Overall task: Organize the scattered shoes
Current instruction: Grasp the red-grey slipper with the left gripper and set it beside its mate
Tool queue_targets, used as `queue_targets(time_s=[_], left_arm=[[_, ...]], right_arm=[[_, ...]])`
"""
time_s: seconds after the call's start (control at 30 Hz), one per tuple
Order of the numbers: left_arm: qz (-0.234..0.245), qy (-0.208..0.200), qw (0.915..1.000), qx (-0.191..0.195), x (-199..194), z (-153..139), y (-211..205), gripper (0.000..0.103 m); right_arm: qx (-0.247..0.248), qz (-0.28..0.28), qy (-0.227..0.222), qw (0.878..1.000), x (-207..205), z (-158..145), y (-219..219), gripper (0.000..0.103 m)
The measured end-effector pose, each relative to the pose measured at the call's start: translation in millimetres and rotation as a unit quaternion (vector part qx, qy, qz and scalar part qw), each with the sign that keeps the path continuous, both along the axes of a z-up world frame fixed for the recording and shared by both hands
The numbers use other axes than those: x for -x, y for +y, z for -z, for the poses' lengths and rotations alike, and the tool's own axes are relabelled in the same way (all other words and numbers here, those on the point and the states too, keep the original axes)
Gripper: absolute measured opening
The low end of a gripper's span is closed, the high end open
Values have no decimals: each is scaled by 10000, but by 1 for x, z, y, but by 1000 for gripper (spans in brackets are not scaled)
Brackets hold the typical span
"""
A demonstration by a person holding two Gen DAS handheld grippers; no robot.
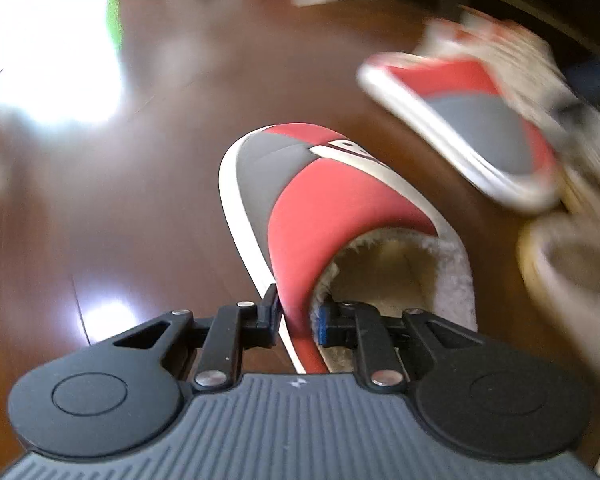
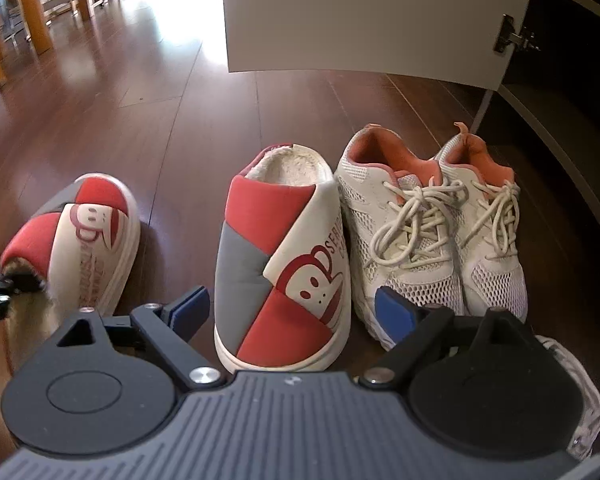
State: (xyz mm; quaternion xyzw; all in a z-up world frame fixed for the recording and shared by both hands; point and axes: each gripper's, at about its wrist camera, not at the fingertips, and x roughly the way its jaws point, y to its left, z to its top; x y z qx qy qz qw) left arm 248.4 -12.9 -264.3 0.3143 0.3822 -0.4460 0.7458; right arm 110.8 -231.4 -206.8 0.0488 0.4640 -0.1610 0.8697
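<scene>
Slippers lie apart on the wooden floor [image 2: 148, 92]. The left tool [image 1: 298, 318] pinches the side wall of one slipper [image 1: 320, 208]; the right tool [image 2: 292, 312] gapes wide, empty, above its mate [image 2: 288, 256] beside white sneakers [image 2: 432, 220].

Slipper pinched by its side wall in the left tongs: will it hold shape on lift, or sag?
The slipper looks padded and fleece-lined, so probably light. The left tongs pinch only its soft side wall; that wall may fold, the toe droop. The thick sole probably resists bending.
</scene>
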Motion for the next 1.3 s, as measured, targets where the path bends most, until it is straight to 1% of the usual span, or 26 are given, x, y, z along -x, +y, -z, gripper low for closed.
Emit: queue_targets(time_s=[0.03, 0.07, 0.1, 0.13, 0.17, 0.23, 0.3, 0.33, 0.37, 0.43, 0.47, 0.5, 0.53, 0.57, 0.6, 0.63, 0.7, 0.77, 0.9, 0.93, 1.0, 1.03, 1.07, 1.1, 1.2, 1.3], left_arm=[[955, -133, 9949, -284, 9, -9, 10, 17], [1611, -247, 9846, -629, 16, -14, 16, 18], [1974, -335, 9756, -898, 20, -15, 19, 28], [2409, -499, 9604, -1312, 24, -16, 23, 41], [2766, -752, 9413, -1781, 27, -16, 27, 48], [2808, -1108, 9268, -2236, 25, -16, 30, 70], [2407, -1122, 9381, -2225, 17, -27, 35, 75], [1942, -910, 9549, -2052, 11, -37, 40, 76], [1532, -777, 9665, -1908, 9, -43, 46, 76], [634, -555, 9837, -1586, 6, -54, 63, 76], [-37, -408, 9894, -1390, 9, -58, 79, 75], [-362, -315, 9906, -1279, 12, -60, 86, 75], [-1221, -23, 9885, -888, 20, -65, 106, 75], [-1892, 256, 9800, -558, 27, -69, 120, 75], [-2471, 511, 9673, -261, 38, -69, 132, 75], [-3033, 761, 9498, 36, 49, -70, 144, 75], [-4067, 1130, 9049, 550, 75, -69, 166, 75], [-4455, 1140, 8855, 663, 92, -65, 177, 75], [-4619, 932, 8814, 343, 100, -62, 188, 75], [-4663, 838, 8803, 257, 100, -62, 189, 75], [-4819, 930, 8703, 405, 95, -60, 191, 75], [-4923, 1046, 8625, 532, 92, -60, 197, 75], [-5002, 1170, 8556, 638, 88, -59, 203, 75], [-5037, 1208, 8525, 696, 87, -58, 205, 75], [-4961, 1148, 8578, 701, 88, -56, 201, 75], [-4841, 1110, 8657, 622, 89, -47, 190, 75]], right_arm=[[-9, -59, 14, 10000, 1, 0, -1, 89], [-14, -124, 32, 9999, 2, 0, -1, 89], [-17, -194, 52, 9998, 3, 0, -1, 89], [-22, -289, 86, 9995, 3, 0, 0, 89], [-16, -383, 119, 9992, 3, 1, 3, 89], [9, -597, 177, 9981, 1, 3, 11, 89], [38, -878, 223, 9959, -1, 5, 22, 89], [48, -1055, 233, 9941, -1, 4, 28, 89], [57, -1295, 242, 9913, -2, 4, 36, 90], [27, -1682, 238, 9855, -3, 3, 49, 90], [1, -1888, 236, 9817, -4, 3, 55, 91], [-29, -2107, 234, 9773, -4, 3, 61, 91], [-45, -2425, 247, 9698, -5, 3, 71, 91], [-30, -2795, 287, 9597, -9, 5, 83, 91], [-30, -3030, 324, 9524, -13, 5, 92, 90], [-50, -3184, 351, 9473, -18, 6, 100, 89], [-232, -3528, 326, 9349, -34, 2, 122, 80], [-564, -3792, 236, 9233, -56, -4, 150, 73], [-1045, -4109, 282, 9052, -95, -1, 209, 72], [-1054, -4132, 437, 9034, -105, 6, 227, 72], [-1107, -4019, 960, 9039, -129, 32, 259, 70], [-1135, -3931, 1185, 9047, -137, 43, 268, 64], [-1182, -3762, 1500, 9066, -145, 57, 273, 16], [-1216, -3600, 1702, 9092, -149, 66, 274, 14], [-1431, -3279, 1678, 9186, -154, 68, 261, 13], [-1091, -2976, 1313, 9393, -157, 57, 227, 12]])
